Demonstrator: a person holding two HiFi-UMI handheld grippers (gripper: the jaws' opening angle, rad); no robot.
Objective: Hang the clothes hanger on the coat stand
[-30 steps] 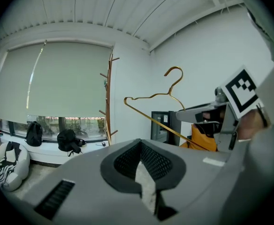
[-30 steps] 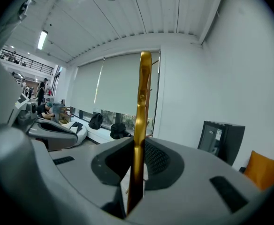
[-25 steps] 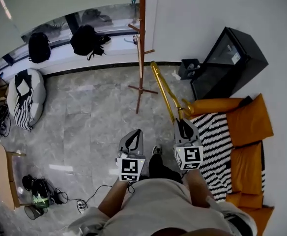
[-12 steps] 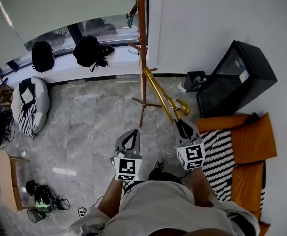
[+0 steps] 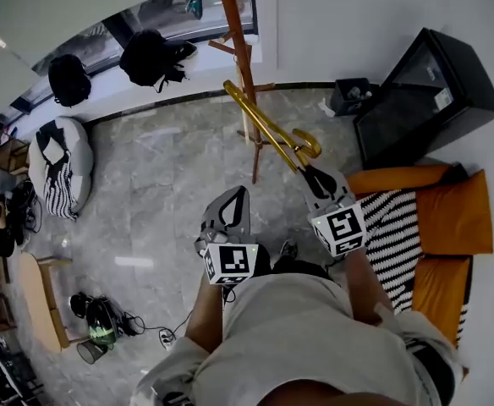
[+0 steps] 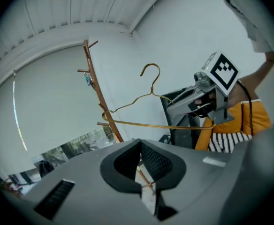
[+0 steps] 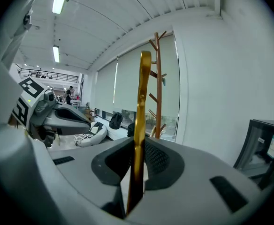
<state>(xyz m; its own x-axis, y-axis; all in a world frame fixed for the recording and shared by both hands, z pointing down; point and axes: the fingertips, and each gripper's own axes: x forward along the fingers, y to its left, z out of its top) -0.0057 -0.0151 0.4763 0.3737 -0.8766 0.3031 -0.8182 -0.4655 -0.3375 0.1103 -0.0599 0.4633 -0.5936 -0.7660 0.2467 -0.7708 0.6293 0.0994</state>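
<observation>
Gold hanger (image 7: 143, 97) — between right tongs (image 7: 137, 165)

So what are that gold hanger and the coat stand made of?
The hanger looks like thin metal with a shiny gold finish: it is slim and glossy, and it catches light along its edge. The coat stand looks like wood, reddish-brown and fairly matt, with short angled pegs. Painted metal cannot be ruled out from here.

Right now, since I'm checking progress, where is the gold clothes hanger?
Head view, right of centre: the gold clothes hanger is clamped in the right gripper, its far end near the coat stand, not yet hung.
</observation>
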